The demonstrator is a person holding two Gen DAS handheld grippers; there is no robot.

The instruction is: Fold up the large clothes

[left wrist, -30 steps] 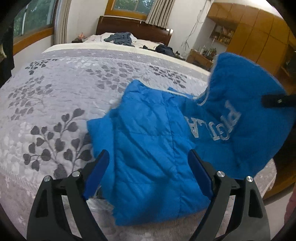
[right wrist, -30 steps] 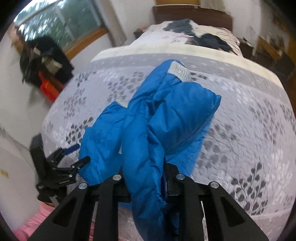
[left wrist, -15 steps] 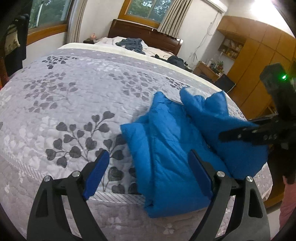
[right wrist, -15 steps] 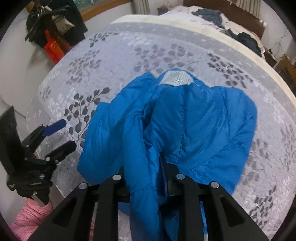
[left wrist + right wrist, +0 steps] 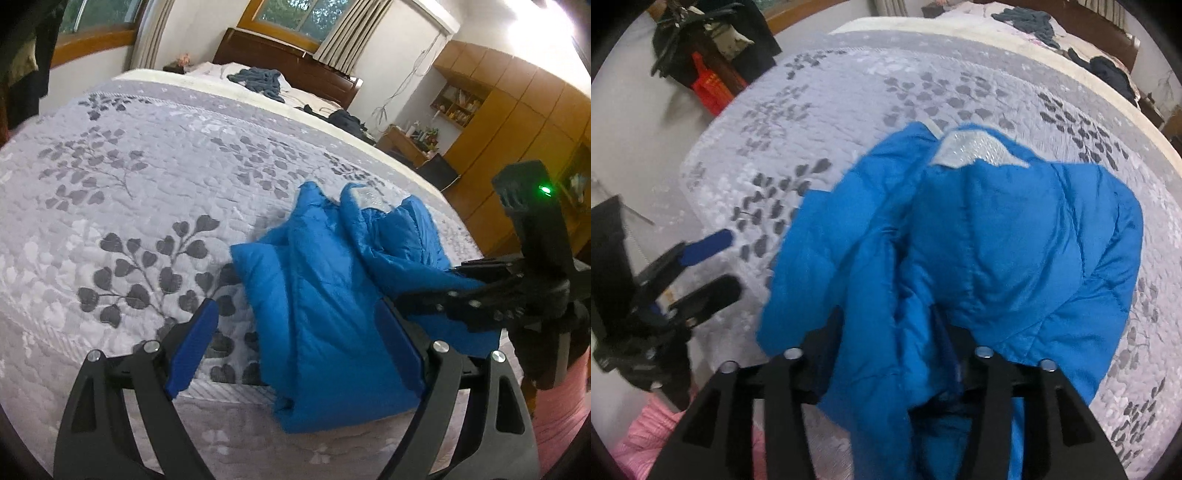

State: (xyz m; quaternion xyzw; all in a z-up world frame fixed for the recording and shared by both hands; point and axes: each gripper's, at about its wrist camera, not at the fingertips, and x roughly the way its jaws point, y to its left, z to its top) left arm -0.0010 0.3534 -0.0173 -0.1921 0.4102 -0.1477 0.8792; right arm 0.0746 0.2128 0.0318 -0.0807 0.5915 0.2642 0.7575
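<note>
A blue padded jacket [image 5: 332, 295] lies bunched near the front edge of the bed [image 5: 147, 184], with one part doubled over the rest. In the left wrist view my left gripper [image 5: 295, 347] stands open just in front of the jacket's near hem, its blue pads holding nothing. My right gripper [image 5: 461, 295] reaches in from the right, low over the jacket's right side. In the right wrist view the jacket [image 5: 997, 221] drapes over my right gripper [image 5: 897, 350], which is shut on the fabric, fingertips hidden. The left gripper [image 5: 709, 266] is open at the left, off the jacket.
The grey leaf-patterned quilt [image 5: 849, 92] spreads beyond and left of the jacket. Dark clothes [image 5: 258, 79] lie at the head of the bed. Wooden cabinets [image 5: 517, 110] stand at the right. A red item with dark garments [image 5: 709, 88] sits beside the bed. Pink clothing [image 5: 646, 443] shows below.
My right gripper has lowered the raised jacket part with the lettering down onto the rest. The left gripper has drawn back towards the bed's edge and stayed open.
</note>
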